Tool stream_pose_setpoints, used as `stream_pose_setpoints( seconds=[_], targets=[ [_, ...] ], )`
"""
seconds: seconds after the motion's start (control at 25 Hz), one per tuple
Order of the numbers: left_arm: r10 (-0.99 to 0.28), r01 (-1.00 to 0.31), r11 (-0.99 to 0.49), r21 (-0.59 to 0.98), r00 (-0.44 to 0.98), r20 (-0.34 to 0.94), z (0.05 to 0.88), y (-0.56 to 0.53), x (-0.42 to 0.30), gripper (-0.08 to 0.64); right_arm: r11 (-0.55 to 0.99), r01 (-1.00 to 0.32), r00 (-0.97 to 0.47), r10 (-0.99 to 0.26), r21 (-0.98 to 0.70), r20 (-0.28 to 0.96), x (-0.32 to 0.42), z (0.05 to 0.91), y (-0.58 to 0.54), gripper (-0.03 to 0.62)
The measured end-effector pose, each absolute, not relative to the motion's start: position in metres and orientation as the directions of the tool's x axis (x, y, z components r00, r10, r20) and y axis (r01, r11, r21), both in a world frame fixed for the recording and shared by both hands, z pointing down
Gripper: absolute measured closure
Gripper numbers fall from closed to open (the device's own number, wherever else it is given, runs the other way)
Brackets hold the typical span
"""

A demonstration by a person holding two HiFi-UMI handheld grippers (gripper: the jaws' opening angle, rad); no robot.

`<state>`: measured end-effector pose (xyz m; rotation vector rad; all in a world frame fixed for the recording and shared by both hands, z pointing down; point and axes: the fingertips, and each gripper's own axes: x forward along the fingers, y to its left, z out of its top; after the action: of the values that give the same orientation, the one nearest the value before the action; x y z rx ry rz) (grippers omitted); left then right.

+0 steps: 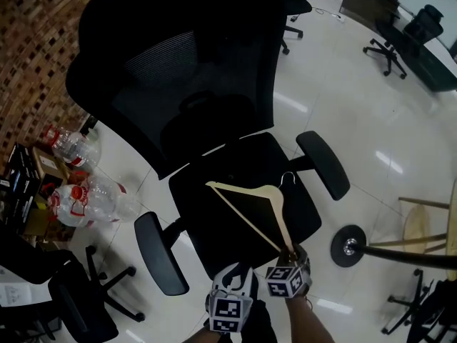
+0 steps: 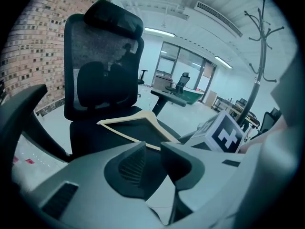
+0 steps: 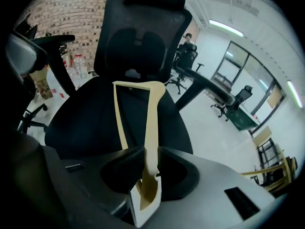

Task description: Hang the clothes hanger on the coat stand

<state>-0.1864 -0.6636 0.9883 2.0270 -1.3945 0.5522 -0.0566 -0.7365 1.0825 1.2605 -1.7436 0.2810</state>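
two grippers meet over a black office chair (image 1: 200, 224). the right gripper (image 3: 148, 151) is clenched on one arm end of the wooden clothes hanger (image 3: 151, 120), held out over the chair's seat. the left gripper (image 2: 152, 149) is released, jaws apart and empty, just beside it. the coat stand (image 2: 259, 46) rises to the right, well apart.

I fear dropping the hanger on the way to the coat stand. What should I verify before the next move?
1. Right gripper shut on the wooden hanger: ok.
2. Grip near the hanger's middle: not ok, it holds one arm's end.
3. Hanger clear of the chair seat: cannot tell.
4. Left gripper empty, jaws apart: ok.
5. Coat stand upper hooks bare: ok.
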Motion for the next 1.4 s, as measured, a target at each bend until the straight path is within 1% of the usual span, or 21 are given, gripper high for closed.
stream_pose_setpoints(
  seconds=[0.2,0.32,0.48,0.68,0.84,0.96,1.12,1.2,1.32,1.4],
  targets=[
    [-0.716,-0.927,-0.248,0.282,0.372,0.591,0.941,-0.653,-0.188,0.449,0.423,-0.766,-0.013,-0.764,0.485,0.645,-0.054,0.996,-0.735,0.511],
    [-0.746,-0.928,-0.287,0.235,0.371,0.554,0.905,-0.646,-0.197,0.45,0.389,-0.738,-0.014,-0.826,0.552,0.564,-0.058,0.937,-0.728,0.511],
    [-0.791,-0.921,-0.323,0.22,0.39,0.471,0.825,-0.644,-0.196,0.449,0.318,-0.72,-0.014,-0.896,0.617,0.445,-0.057,0.837,-0.718,0.511],
    [-0.854,-0.91,-0.369,0.19,0.413,0.317,0.703,-0.645,-0.187,0.449,0.208,-0.69,-0.031,-0.966,0.693,0.258,-0.052,0.707,-0.703,0.511],
    [-0.87,-0.889,-0.426,0.166,0.453,0.195,0.565,-0.607,-0.189,0.449,0.097,-0.685,-0.011,-0.992,0.722,0.122,-0.058,0.562,-0.653,0.511],
    [-0.868,-0.876,-0.462,0.141,0.479,0.129,0.488,-0.563,-0.185,0.449,0.032,-0.686,0.005,-0.999,0.727,0.049,-0.057,0.485,-0.603,0.511],
    [-0.859,-0.862,-0.5,0.085,0.506,0.079,0.406,-0.514,-0.193,0.449,-0.03,-0.681,0.025,-1.0,0.732,-0.017,-0.061,0.406,-0.545,0.511],
    [-0.856,-0.857,-0.512,0.052,0.514,0.046,0.368,-0.489,-0.188,0.449,-0.059,-0.672,0.037,-0.998,0.738,-0.046,-0.052,0.371,-0.514,0.511],
    [-0.835,-0.834,-0.55,0.034,0.55,-0.01,0.328,-0.449,-0.174,0.449,-0.124,-0.658,0.077,-0.992,0.743,-0.098,-0.035,0.332,-0.463,0.511],
    [-0.819,-0.818,-0.574,0.037,0.574,-0.023,0.311,-0.421,-0.163,0.449,-0.153,-0.65,0.093,-0.988,0.745,-0.122,-0.026,0.311,-0.43,0.511]
  ],
)
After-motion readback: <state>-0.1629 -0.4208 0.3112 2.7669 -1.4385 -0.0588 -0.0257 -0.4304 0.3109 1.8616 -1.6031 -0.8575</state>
